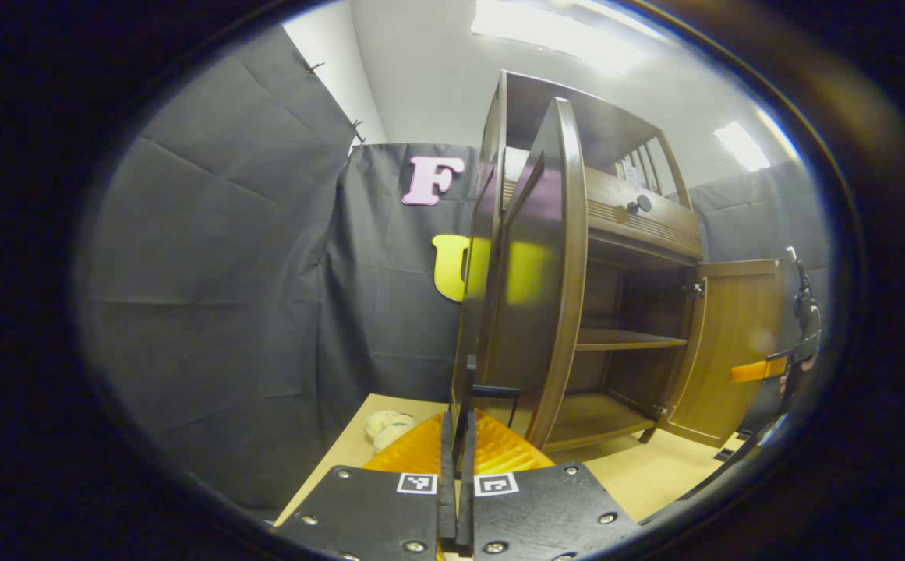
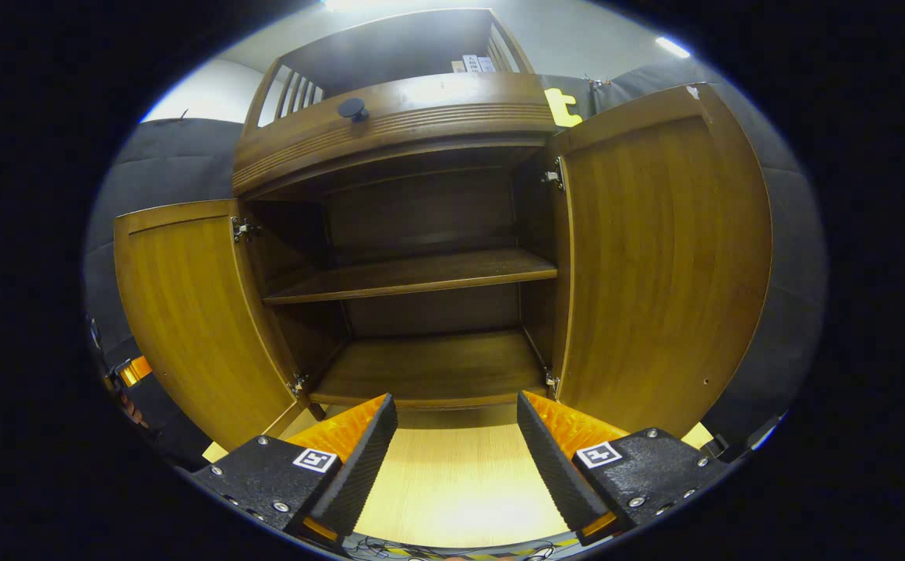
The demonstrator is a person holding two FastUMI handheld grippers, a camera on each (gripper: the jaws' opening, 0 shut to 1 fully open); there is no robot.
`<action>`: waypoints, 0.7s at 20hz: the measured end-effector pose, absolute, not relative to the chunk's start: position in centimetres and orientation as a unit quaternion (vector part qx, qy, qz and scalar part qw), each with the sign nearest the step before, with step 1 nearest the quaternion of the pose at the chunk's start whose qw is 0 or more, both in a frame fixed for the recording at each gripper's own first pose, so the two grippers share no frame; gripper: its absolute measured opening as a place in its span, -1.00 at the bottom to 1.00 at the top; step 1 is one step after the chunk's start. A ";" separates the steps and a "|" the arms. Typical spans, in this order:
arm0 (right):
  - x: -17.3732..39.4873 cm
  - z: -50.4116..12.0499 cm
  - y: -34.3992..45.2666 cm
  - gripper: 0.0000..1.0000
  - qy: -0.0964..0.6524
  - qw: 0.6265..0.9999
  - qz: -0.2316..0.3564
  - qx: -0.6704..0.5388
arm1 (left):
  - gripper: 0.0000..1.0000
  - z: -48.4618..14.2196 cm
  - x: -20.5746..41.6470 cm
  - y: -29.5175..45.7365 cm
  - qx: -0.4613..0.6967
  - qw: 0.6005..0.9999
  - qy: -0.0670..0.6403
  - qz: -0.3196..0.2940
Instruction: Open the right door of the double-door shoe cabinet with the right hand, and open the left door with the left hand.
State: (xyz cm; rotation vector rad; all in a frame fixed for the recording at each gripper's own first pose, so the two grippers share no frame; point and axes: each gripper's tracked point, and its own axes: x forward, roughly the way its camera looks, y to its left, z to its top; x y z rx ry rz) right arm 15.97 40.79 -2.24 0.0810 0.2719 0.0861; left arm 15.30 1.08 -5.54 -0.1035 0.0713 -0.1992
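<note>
The brown wooden shoe cabinet point(image 2: 421, 117) stands with both doors swung out, and its bare shelves point(image 2: 421, 274) show. In the left gripper view the left door point(image 1: 549, 273) is edge-on right in front of me. My left gripper point(image 1: 458, 436) is shut on its thin dark handle point(image 1: 468, 382). The right door point(image 2: 659, 257) stands wide at the right. My right gripper point(image 2: 456, 436) is open over the table before the cabinet, touching nothing. In the right gripper view the left gripper point(image 2: 134, 371) shows behind the left door point(image 2: 187, 312). The right gripper point(image 1: 760, 370) and the hand holding it show beside the right door point(image 1: 733, 343).
The cabinet stands on a pale wooden table point(image 2: 460, 483). A dark round knob point(image 2: 353, 107) sits on the drawer front above the doors. A pale crumpled thing point(image 1: 386, 427) lies on the table left of the cabinet. Black cloth walls close in on both sides.
</note>
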 end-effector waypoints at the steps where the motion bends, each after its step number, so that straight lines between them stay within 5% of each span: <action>1: 16.2 -2.1 40.6 0.92 0.137 0.989 0.039 0.043 | -0.96 -5.6 15.2 1.1 -0.056 0.993 0.036 -0.098; 12: 15.8 0.3 35.5 0.92 0.102 0.994 0.033 0.010 | -0.89 -3.3 14.8 2.1 -0.060 0.998 -0.003 -0.021; 13: 15.8 0.6 34.9 0.82 0.095 0.995 0.034 0.003 | -1.00 -3.0 14.6 2.1 -0.054 0.998 -0.006 -0.015; 14: 15.6 0.8 34.4 0.83 0.093 0.995 0.039 -0.002 | -0.89 -2.8 14.4 2.2 -0.046 0.999 -0.008 -0.006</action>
